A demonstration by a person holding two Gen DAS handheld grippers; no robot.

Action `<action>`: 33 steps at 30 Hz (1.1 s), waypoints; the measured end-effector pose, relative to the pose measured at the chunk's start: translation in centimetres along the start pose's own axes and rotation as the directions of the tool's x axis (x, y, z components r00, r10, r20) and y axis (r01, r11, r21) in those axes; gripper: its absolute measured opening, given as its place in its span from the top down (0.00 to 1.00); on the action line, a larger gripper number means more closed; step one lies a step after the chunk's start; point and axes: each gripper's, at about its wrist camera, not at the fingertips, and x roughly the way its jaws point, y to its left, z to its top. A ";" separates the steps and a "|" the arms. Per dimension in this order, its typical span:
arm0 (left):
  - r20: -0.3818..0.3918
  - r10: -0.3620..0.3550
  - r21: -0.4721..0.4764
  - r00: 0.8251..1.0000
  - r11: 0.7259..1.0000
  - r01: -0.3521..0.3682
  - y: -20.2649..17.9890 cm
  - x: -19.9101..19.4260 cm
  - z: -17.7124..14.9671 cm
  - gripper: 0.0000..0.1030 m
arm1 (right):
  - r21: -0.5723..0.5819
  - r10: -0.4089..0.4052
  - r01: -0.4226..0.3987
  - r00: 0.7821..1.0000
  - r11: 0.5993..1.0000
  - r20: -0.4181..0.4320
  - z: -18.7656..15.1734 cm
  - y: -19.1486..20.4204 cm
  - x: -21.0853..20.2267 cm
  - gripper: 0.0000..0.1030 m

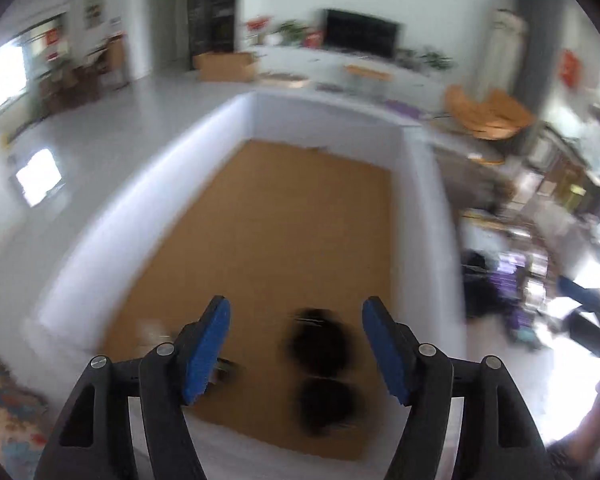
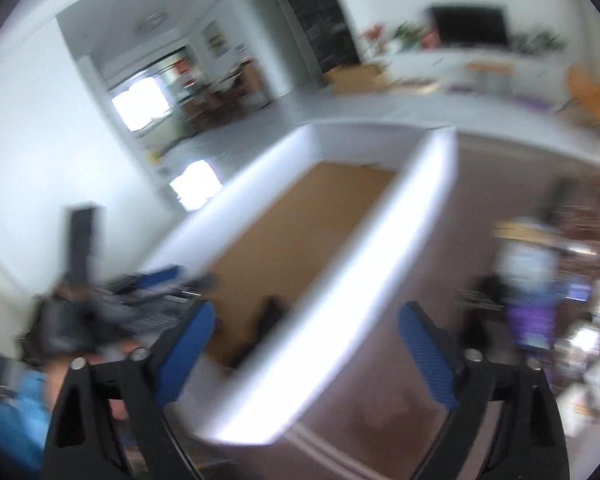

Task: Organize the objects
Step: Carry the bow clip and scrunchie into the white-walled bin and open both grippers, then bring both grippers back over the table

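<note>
Both grippers empty above a white-walled box with dark items inside.

Left gripper [image 1: 296,344]: blue pads apart, nothing between them; right gripper [image 2: 306,346]: jaws spread wide, empty, over the box's near wall. Directly below the left gripper, the box [image 1: 148,200] has white sides and a brown cardboard floor. Two rounded black objects [image 1: 320,368], blurred, lie touching at its near end. Off to the right gripper's right, clutter [image 2: 540,304] too smeared to identify.
</note>
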 end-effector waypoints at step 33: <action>-0.121 -0.139 0.358 0.983 0.917 0.174 -23.7 11.5 -9.7 0.00 | 0.233 -0.574 0.606 0.796 0.761 -0.192 -14.5 -20.6 -3.5 0.00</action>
